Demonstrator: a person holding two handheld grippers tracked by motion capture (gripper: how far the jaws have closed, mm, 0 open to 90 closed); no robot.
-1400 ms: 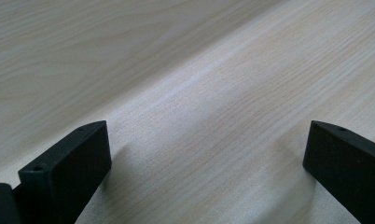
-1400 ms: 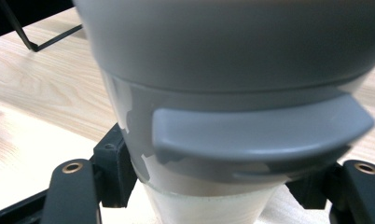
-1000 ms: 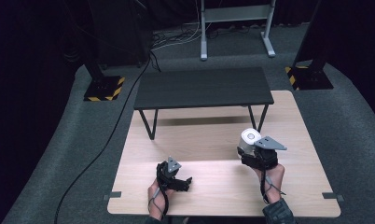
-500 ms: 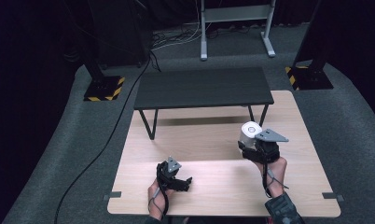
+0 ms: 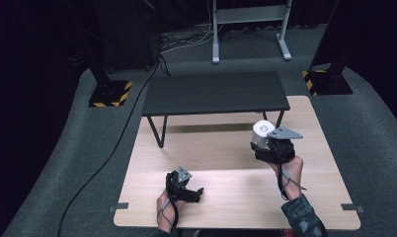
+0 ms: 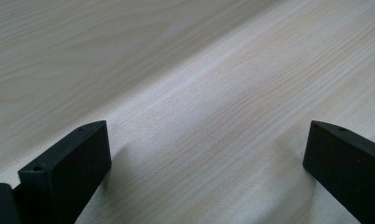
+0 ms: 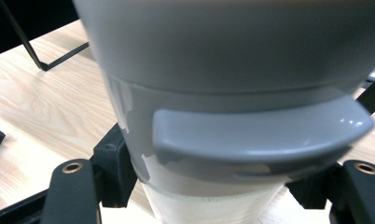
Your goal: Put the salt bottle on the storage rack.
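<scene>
My right gripper [image 5: 263, 144] is shut on a grey-and-white cylindrical cup [image 5: 261, 131] with a grey lid, held above the right half of the light wood table [image 5: 236, 205]. In the right gripper view the cup [image 7: 223, 93] is very close, and the black jaws press on its lower white part from both sides. My left gripper [image 5: 195, 192] stays low over the table's near left part. In the left gripper view its jaws stand wide open [image 6: 206, 144] with bare wood between them.
A low dark bench [image 5: 216, 93] with thin black legs stands across the far half of the wood table. On the grey carpet behind are two stands with yellow-black bases [image 5: 109, 94], a cable [image 5: 112, 148] and a metal frame [image 5: 248, 15].
My right gripper has carried the cup a little up and away from the person, toward the dark bench. The left gripper has stayed put.
</scene>
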